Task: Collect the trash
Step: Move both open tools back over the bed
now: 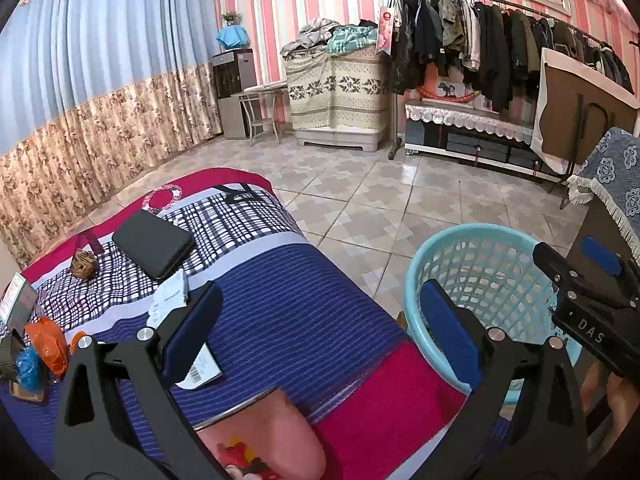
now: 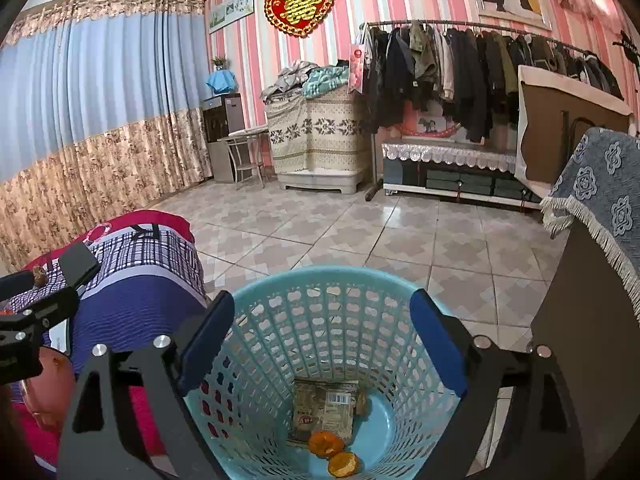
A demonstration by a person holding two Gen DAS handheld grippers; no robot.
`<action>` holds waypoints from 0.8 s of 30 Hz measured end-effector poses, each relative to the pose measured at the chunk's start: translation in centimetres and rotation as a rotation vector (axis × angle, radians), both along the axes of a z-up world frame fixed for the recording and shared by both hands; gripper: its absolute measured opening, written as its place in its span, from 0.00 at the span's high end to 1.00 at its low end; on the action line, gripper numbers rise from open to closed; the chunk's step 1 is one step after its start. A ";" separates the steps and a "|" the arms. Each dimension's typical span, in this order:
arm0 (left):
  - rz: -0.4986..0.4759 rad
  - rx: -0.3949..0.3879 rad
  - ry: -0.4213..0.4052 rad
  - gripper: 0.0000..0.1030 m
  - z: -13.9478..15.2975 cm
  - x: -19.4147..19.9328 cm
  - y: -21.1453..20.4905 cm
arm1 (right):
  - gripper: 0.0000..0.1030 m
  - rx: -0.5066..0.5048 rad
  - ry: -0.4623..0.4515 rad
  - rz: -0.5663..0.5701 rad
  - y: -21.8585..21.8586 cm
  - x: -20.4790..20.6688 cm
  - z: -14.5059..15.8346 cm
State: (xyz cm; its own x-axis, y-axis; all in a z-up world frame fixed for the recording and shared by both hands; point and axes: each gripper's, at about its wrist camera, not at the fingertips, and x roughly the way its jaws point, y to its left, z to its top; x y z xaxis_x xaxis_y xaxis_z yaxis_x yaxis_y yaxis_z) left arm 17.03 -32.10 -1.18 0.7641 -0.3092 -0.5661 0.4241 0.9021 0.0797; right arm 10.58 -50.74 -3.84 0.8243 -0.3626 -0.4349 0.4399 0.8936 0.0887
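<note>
The turquoise basket stands on the tiled floor just beside the bed. In its bottom lie a flat food wrapper and two pieces of orange peel. The right gripper hangs over the basket's mouth with its jaws spread wide and nothing between them.

The left gripper is over the edge of the bed, jaws just as wide and empty, with the basket off to its right. Under its left finger a white paper slip with a barcode lies on the blue striped blanket. Further along the bed are another crumpled white paper, a black case, a small brown thing, and at the near edge an orange plastic scrap beside a blue one.
</note>
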 end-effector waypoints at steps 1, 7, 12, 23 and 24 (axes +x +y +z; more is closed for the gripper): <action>0.000 -0.003 -0.001 0.07 0.2 -0.1 0.1 | 0.13 -0.002 -0.003 0.005 0.1 -0.1 0.3; 0.009 -0.021 -0.019 0.05 1.5 -0.7 2.1 | 0.07 -0.012 -0.033 0.031 1.9 -0.9 1.4; 0.033 -0.042 -0.035 0.05 3.0 -1.5 5.2 | 0.06 -0.062 -0.015 0.079 4.4 -1.2 1.5; 0.182 -0.024 -0.035 0.05 3.0 -2.6 17.1 | 0.06 -0.074 -0.037 0.167 9.6 -1.9 2.6; 0.200 -0.025 -0.027 0.05 2.8 -2.5 18.4 | 0.06 -0.073 -0.042 0.178 10.0 -1.8 2.8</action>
State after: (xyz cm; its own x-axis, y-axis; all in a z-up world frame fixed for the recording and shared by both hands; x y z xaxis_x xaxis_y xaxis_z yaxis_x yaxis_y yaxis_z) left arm 14.52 -13.71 1.60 0.8267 -0.1633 -0.5385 0.2342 0.9700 0.0654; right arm 8.74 -40.70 -1.08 0.8951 -0.2388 -0.3765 0.2718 0.9617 0.0363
